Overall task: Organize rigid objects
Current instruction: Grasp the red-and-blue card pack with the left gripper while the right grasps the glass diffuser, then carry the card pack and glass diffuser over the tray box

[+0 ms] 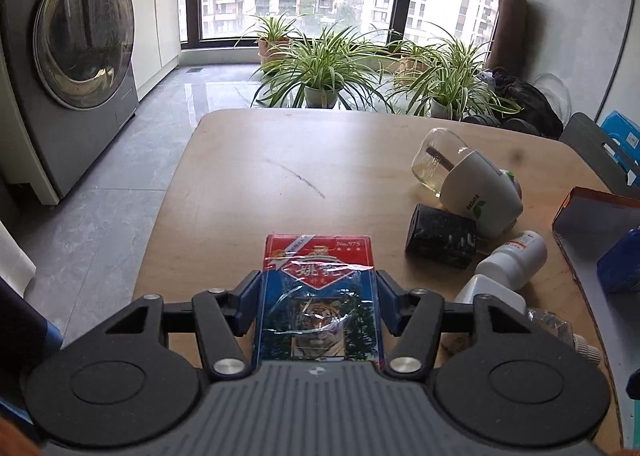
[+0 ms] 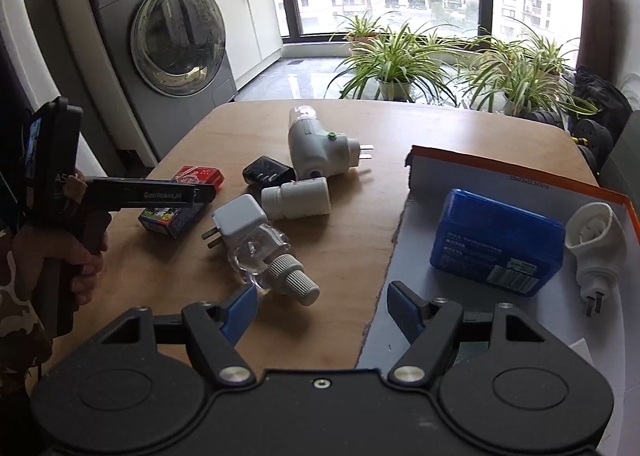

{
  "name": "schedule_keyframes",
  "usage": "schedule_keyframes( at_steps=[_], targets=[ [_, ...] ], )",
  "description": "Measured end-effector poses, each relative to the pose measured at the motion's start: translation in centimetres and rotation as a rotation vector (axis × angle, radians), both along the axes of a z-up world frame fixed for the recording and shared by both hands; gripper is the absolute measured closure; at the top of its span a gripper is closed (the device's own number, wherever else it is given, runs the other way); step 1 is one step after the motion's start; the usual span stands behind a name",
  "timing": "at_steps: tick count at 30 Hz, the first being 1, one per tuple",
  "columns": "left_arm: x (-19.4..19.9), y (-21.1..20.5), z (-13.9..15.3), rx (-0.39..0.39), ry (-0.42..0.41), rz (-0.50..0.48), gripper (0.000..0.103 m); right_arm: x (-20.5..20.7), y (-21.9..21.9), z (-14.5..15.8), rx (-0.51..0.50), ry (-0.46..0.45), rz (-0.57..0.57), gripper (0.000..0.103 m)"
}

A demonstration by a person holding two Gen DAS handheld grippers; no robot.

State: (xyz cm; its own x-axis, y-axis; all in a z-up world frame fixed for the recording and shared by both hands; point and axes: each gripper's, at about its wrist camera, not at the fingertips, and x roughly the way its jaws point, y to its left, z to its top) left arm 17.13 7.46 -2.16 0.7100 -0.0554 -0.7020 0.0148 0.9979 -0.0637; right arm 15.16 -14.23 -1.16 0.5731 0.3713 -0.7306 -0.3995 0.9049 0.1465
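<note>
My left gripper (image 1: 318, 302) is shut on a red and blue playing-card box (image 1: 318, 296) with a tiger picture, its blue pads pressing both long sides. In the right wrist view a hand holds that gripper (image 2: 202, 192) over the card box (image 2: 176, 216) at the table's left. To its right lie a black adapter (image 2: 266, 172), a white pill bottle (image 2: 296, 198), a white plug-in vaporizer (image 2: 320, 152) and a plug with a clear bottle (image 2: 256, 252). My right gripper (image 2: 324, 308) is open and holds nothing, hovering at the edge of an orange-rimmed tray (image 2: 420, 240).
The tray holds a blue box (image 2: 496, 240) and a white plug device (image 2: 596, 240). A washing machine (image 1: 76, 56) stands left of the wooden table (image 1: 280, 160). Potted plants (image 1: 324, 68) line the window beyond its far edge.
</note>
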Motion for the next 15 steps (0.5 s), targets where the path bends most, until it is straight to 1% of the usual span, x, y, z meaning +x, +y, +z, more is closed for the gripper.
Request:
schedule_keyframes(
  at_steps=[3,6,10,11,12,13,14,15],
  targets=[
    [-2.0,0.5,0.6,-0.011,-0.007,0.035,0.043,1.3,1.8,-0.5,-0.014,0.006,0.086,0.018],
    [-4.0,1.0,1.0,-0.025,-0.007,0.068,0.043,2.7,3.9,-1.5,-0.059,0.020,0.164,0.018],
    [-5.7,1.0,1.3,-0.048,-0.008,0.080,0.043,4.4,5.6,-2.8,-0.094,0.043,0.202,0.019],
    [-5.9,0.7,1.3,-0.041,-0.009,0.075,0.043,4.7,5.8,-3.0,-0.094,0.050,0.203,0.024],
    [-6.0,0.5,1.3,-0.037,-0.010,0.075,0.043,4.9,5.9,-3.2,-0.092,0.060,0.204,0.034],
    [-6.2,0.3,1.3,-0.039,-0.013,0.079,0.043,4.9,6.0,-3.2,-0.093,0.050,0.202,0.038],
    [-6.4,0.2,1.3,-0.050,-0.014,0.083,0.043,4.8,6.1,-3.2,-0.095,0.050,0.199,0.041],
    [-6.6,0.2,1.2,-0.069,-0.011,0.090,0.043,4.6,6.1,-3.1,-0.090,0.052,0.196,0.041]
  ],
)
